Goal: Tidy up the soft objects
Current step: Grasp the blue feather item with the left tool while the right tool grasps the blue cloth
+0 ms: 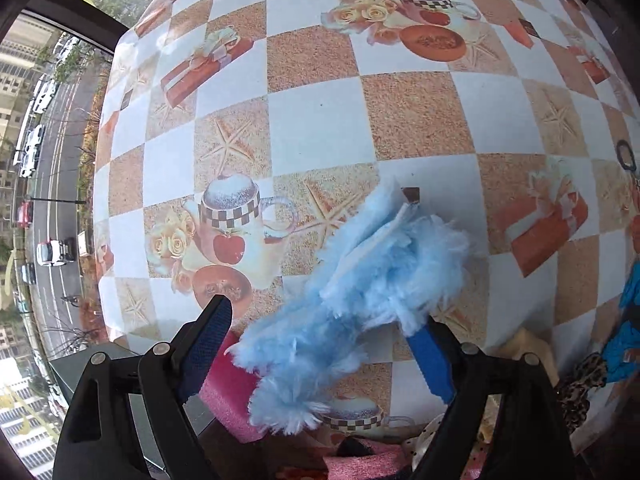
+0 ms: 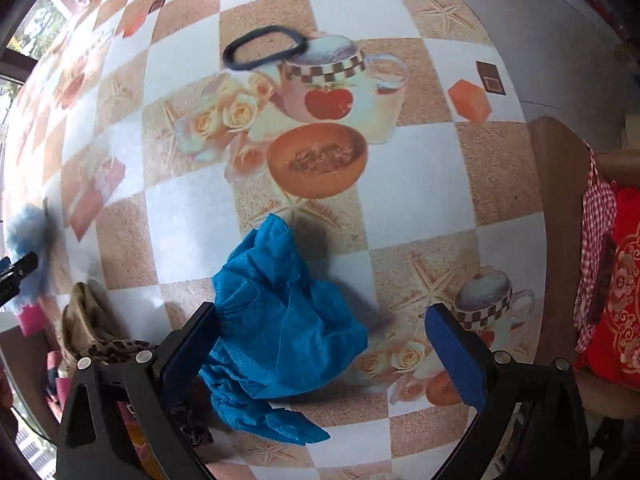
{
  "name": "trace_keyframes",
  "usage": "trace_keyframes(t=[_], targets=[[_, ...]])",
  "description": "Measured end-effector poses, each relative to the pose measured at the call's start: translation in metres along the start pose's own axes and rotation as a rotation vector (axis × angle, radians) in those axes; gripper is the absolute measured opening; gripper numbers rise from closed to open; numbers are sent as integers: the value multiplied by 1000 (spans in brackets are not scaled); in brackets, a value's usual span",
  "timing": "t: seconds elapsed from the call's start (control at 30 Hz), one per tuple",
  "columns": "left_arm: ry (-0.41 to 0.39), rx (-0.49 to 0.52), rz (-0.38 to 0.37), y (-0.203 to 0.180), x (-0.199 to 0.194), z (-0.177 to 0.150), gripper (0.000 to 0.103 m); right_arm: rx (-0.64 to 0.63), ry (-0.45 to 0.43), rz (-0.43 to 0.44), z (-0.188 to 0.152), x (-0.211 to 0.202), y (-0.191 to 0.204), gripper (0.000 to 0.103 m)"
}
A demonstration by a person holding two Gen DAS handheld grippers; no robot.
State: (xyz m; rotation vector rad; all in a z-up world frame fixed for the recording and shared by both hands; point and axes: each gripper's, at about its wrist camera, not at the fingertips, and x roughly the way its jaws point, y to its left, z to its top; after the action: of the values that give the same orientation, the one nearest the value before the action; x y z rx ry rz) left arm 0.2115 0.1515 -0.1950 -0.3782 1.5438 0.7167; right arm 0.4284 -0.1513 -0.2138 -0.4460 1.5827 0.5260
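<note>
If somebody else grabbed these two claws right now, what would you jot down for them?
Left claw: open, fluffy light-blue duster lying between its fingers, not clamped.
Right claw: open around the crumpled blue cloth, its left finger touching it.
Elsewhere on the checkered table: black hair band at the far side; a leopard-print scrunchie and pink foam piece at the near edge.
Done: nothing visibly grouped yet.
Left: grip, then gather the soft things.
</note>
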Motion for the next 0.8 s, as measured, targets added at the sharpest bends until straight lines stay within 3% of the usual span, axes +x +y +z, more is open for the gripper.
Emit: trace_keyframes(t=[0.3, 0.43, 0.5, 0.53, 0.67, 0.8], targets=[[43, 16, -49, -23, 17, -3, 88, -35, 31, 52, -20, 13, 7, 102], [49, 7, -66, -24, 23, -3, 90, -91, 14, -25, -9, 19, 32, 102], [47, 7, -68, -22, 26, -2, 95, -109, 7, -54, -10, 21, 37, 102], [65, 12, -72, -18, 34, -3, 103, -106, 6, -51, -10, 21, 36, 103], [116, -88, -227, -2, 49, -5, 103, -104, 5, -44, -12, 23, 36, 103], [124, -96, -224, 4, 53, -4, 103, -80, -3, -42, -12, 28, 42, 103]])
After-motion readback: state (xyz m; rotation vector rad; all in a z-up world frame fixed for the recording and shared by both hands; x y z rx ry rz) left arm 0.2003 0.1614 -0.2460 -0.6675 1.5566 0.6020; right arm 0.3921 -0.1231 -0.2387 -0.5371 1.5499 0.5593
